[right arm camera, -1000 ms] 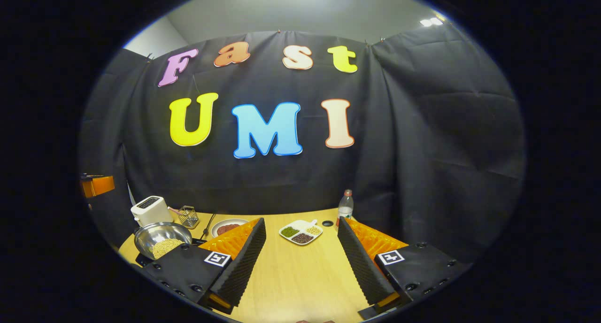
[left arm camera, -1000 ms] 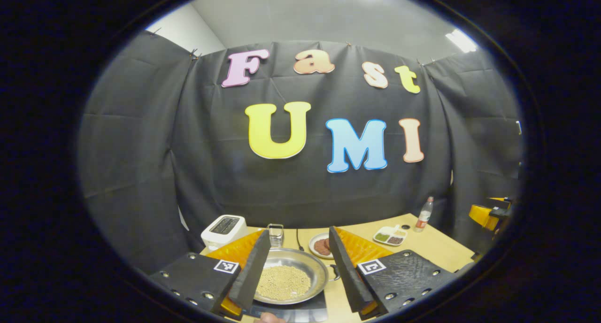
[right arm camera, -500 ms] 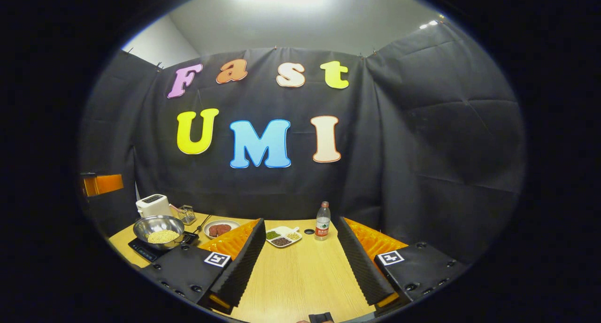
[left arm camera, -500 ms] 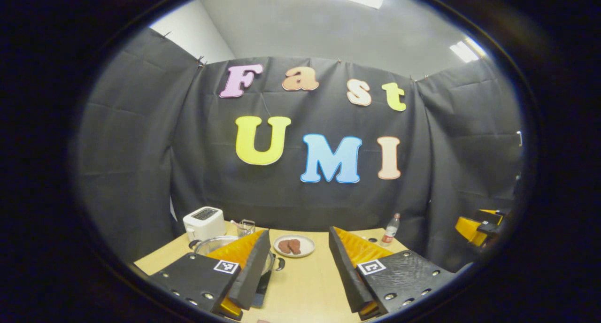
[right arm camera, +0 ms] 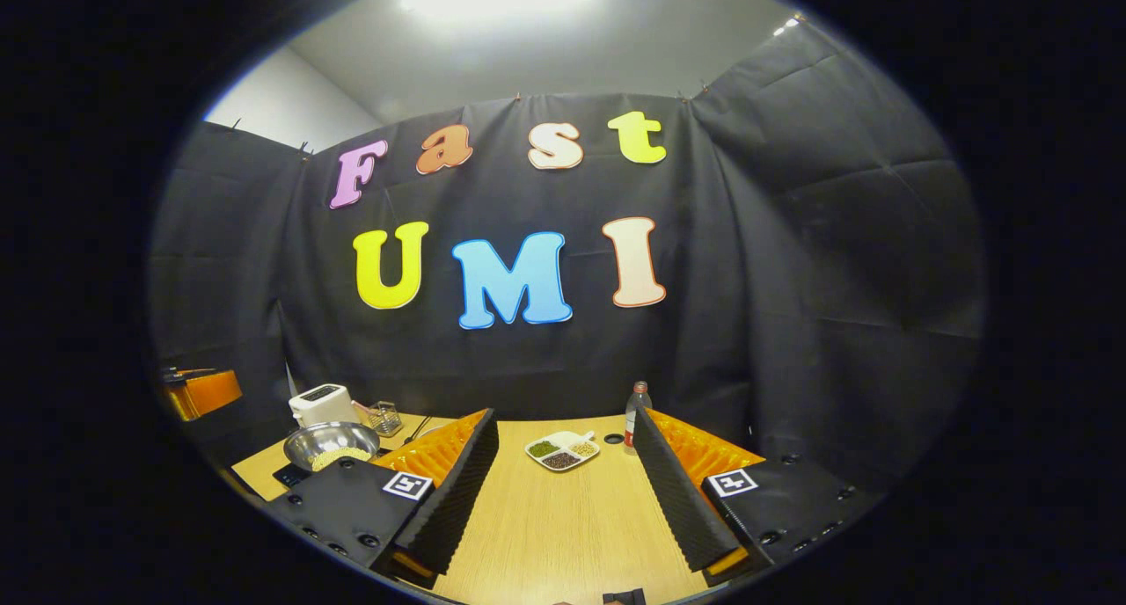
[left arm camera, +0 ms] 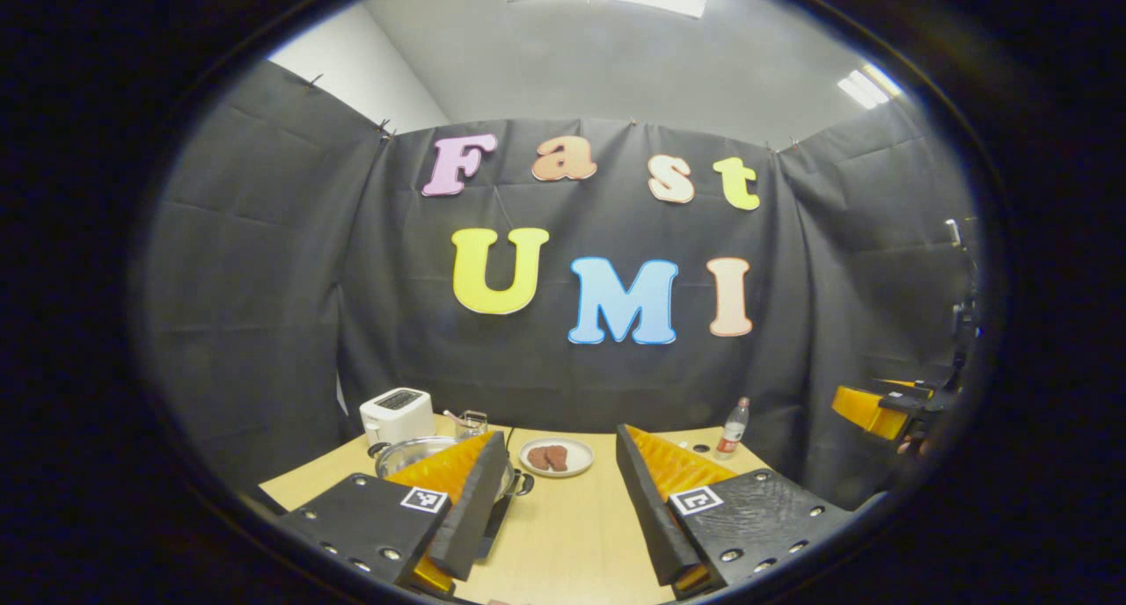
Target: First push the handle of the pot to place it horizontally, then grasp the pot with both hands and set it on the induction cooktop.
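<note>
Sitting on the dark cooktop (right arm camera: 290,475) at the table's (right arm camera: 563,526) left end, the pot (right arm camera: 331,445) holds pale grains and appears delivered, so the placing step looks done. The left gripper (left arm camera: 554,499) hangs over bare wood with its jaws spread wide and nothing between them, the pot partly hidden behind its left finger. The right gripper (right arm camera: 565,491) is likewise released and empty, well apart from the pot, pointing toward a divided snack dish (right arm camera: 563,449) and a bottle (right arm camera: 632,418). Both seem held clear to avoid nudging the pot.
</note>
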`<action>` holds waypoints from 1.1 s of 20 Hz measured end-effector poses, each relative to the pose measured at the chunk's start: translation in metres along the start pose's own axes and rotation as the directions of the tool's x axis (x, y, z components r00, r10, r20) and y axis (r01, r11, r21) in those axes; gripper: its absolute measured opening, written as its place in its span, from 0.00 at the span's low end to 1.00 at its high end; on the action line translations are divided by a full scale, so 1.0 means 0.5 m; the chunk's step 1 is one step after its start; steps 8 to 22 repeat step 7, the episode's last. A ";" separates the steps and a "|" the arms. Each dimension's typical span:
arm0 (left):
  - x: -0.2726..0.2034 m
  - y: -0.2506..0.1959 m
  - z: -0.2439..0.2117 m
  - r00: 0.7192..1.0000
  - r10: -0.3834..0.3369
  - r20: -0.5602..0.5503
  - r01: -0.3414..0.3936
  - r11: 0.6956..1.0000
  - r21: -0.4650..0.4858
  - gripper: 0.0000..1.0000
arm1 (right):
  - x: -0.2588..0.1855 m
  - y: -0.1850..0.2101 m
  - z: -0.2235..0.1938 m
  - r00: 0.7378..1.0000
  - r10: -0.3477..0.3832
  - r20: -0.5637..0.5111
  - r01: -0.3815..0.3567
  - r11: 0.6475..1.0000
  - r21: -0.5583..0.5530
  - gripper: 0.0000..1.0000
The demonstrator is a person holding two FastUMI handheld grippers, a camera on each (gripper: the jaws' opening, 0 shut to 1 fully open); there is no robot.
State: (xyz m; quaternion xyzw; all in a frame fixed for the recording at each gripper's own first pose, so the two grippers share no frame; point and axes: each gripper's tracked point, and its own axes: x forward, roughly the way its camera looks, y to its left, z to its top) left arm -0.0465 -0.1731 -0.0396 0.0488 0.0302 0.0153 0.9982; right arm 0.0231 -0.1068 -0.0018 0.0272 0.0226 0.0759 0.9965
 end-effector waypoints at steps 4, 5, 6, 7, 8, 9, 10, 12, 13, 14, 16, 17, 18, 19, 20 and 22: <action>0.027 0.000 0.009 0.998 -0.067 0.004 0.067 0.998 0.013 0.73 | 0.008 0.001 -0.019 0.999 -0.038 -0.027 0.037 0.999 -0.032 0.98; 0.034 0.002 0.011 0.996 -0.084 0.006 0.083 0.996 0.021 0.76 | 0.010 0.002 -0.023 0.998 -0.051 -0.038 0.050 0.998 -0.033 0.98; 0.042 0.003 0.010 0.995 -0.098 0.003 0.098 0.995 0.019 0.73 | 0.012 0.008 -0.023 0.997 -0.064 -0.046 0.062 0.998 -0.027 0.98; 0.048 0.003 0.010 0.994 -0.112 0.002 0.112 0.994 0.012 0.73 | 0.017 0.014 -0.020 0.996 -0.075 -0.049 0.074 0.997 -0.020 0.97; 0.048 0.003 0.010 0.994 -0.112 0.002 0.112 0.994 0.012 0.73 | 0.017 0.014 -0.020 0.996 -0.075 -0.049 0.074 0.997 -0.020 0.97; 0.048 0.003 0.010 0.994 -0.112 0.002 0.112 0.994 0.012 0.73 | 0.017 0.014 -0.020 0.996 -0.075 -0.049 0.074 0.997 -0.020 0.97; 0.048 0.003 0.010 0.994 -0.112 0.002 0.112 0.994 0.012 0.73 | 0.017 0.014 -0.020 0.996 -0.075 -0.049 0.074 0.997 -0.020 0.97; 0.048 0.003 0.010 0.994 -0.112 0.002 0.112 0.994 0.012 0.73 | 0.017 0.014 -0.020 0.996 -0.075 -0.049 0.074 0.997 -0.020 0.97; 0.048 0.003 0.010 0.994 -0.112 0.002 0.112 0.994 0.012 0.73 | 0.017 0.014 -0.020 0.996 -0.075 -0.049 0.074 0.997 -0.020 0.97; 0.048 0.003 0.010 0.994 -0.112 0.002 0.112 0.994 0.012 0.73 | 0.017 0.014 -0.020 0.996 -0.075 -0.049 0.074 0.997 -0.020 0.97; 0.048 0.003 0.010 0.994 -0.112 0.002 0.112 0.994 0.012 0.73 | 0.017 0.014 -0.020 0.996 -0.075 -0.049 0.074 0.997 -0.020 0.97; 0.048 0.003 0.010 0.994 -0.112 0.002 0.112 0.994 0.012 0.73 | 0.017 0.014 -0.020 0.996 -0.075 -0.049 0.074 0.997 -0.020 0.97; 0.048 0.003 0.010 0.994 -0.112 0.002 0.112 0.994 0.012 0.73 | 0.017 0.014 -0.020 0.996 -0.075 -0.049 0.074 0.997 -0.020 0.97; 0.048 0.003 0.010 0.994 -0.112 0.002 0.112 0.994 0.012 0.73 | 0.017 0.014 -0.020 0.996 -0.075 -0.049 0.074 0.997 -0.020 0.97; 0.048 0.003 0.010 0.994 -0.112 0.002 0.112 0.994 0.012 0.73 | 0.017 0.014 -0.020 0.996 -0.075 -0.049 0.074 0.997 -0.020 0.97; 0.048 0.003 0.010 0.994 -0.112 0.002 0.112 0.994 0.012 0.73 | 0.017 0.014 -0.020 0.996 -0.075 -0.049 0.074 0.997 -0.020 0.97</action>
